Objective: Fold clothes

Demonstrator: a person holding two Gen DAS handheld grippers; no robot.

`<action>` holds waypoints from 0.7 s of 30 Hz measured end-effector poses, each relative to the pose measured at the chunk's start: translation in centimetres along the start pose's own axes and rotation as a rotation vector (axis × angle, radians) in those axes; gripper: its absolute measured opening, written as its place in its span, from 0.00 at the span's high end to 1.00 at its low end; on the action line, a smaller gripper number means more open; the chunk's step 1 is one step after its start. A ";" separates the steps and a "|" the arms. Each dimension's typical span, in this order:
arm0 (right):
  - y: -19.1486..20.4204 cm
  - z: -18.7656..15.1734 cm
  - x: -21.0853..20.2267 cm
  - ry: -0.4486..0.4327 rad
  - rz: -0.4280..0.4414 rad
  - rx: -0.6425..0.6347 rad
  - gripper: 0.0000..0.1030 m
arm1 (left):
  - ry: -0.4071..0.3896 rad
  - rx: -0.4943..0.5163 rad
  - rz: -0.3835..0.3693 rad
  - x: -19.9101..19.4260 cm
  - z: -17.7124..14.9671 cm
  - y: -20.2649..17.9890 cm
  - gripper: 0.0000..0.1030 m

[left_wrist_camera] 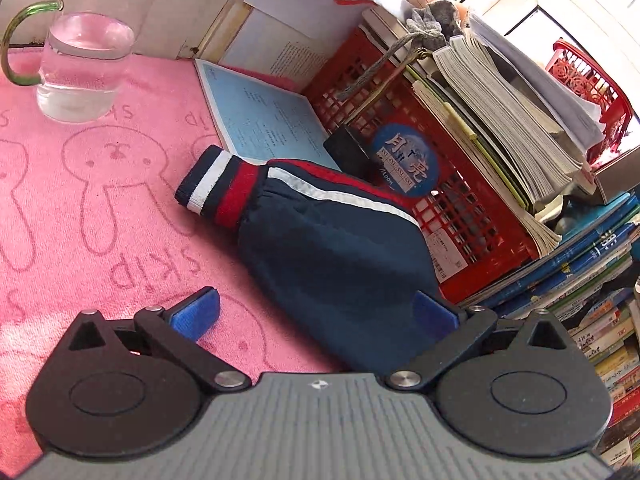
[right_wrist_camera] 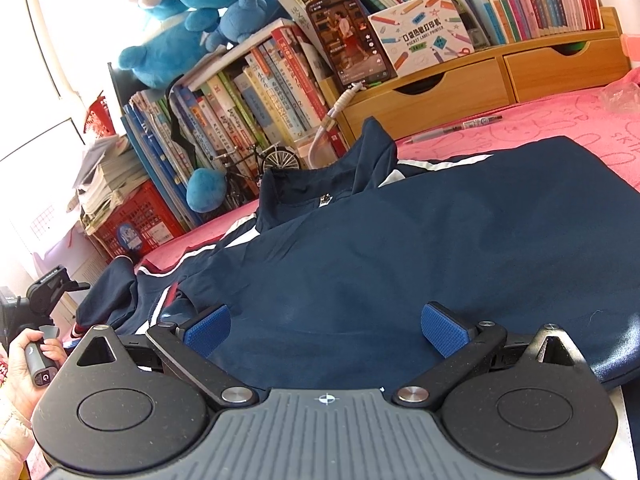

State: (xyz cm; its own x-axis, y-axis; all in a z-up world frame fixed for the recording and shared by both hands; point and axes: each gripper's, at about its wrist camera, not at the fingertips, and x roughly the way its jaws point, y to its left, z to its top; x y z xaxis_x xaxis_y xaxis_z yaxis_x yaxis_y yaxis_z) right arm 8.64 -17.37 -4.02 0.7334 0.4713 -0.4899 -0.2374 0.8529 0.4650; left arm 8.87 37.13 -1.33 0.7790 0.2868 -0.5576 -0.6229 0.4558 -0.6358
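Jacket (right_wrist_camera: pixel 360 264) lies spread on the pink cloth (left_wrist_camera: pixel 100 200), its striped sleeve (left_wrist_camera: pixel 320 232) beside the red basket (left_wrist_camera: pixel 472 216). Left gripper (left_wrist_camera: pixel 316 312) and right gripper (right_wrist_camera: pixel 326 324) both gape wide, gripping nothing.

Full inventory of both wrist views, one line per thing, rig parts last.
jacket: 1, navy with white and red stripes, spread on the pink cloth
sleeve cuff: 1, navy, white, red, lying by the blue booklet
pink cloth: 1, rabbit print, covering the surface
glass mug: 1, clear with green handle, holding water, far left on the cloth
blue booklet: 1, leaning by the crate
red crate: 1, stuffed with books
plush toys: several, blue, atop books
phone: 1, screen lit, propped on the wooden organiser
pen: 1, on the cloth
left tongs: open, over the sleeve
right tongs: open, over the jacket
hand: 1, gripping a handle
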 end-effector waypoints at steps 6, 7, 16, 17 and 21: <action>-0.2 0.0 -0.1 -0.004 0.014 0.014 0.00 | 0.049 -0.043 -0.095 0.9 0.5 1.6 0.61; -0.3 0.0 -0.2 -0.004 0.016 0.017 0.00 | 0.059 -0.054 -0.110 1.1 0.5 2.0 0.65; -0.4 0.0 -0.2 -0.006 0.026 0.027 0.00 | 0.067 -0.058 -0.181 1.2 1.6 3.2 0.78; -0.4 0.0 -0.2 -0.006 0.027 0.028 0.00 | 0.067 -0.059 -0.158 1.3 1.6 3.0 0.77; -0.5 0.0 -0.2 -0.007 0.031 0.030 0.00 | 0.034 -0.075 -0.151 1.9 1.6 2.0 0.17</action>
State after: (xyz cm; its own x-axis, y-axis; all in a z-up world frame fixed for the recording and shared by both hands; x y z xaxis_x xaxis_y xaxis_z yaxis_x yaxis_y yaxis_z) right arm 8.63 -17.87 -4.13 0.7303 0.4955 -0.4702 -0.2405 0.8307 0.5020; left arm 9.25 39.93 -2.77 0.8618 0.1909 -0.4699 -0.5039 0.4271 -0.7507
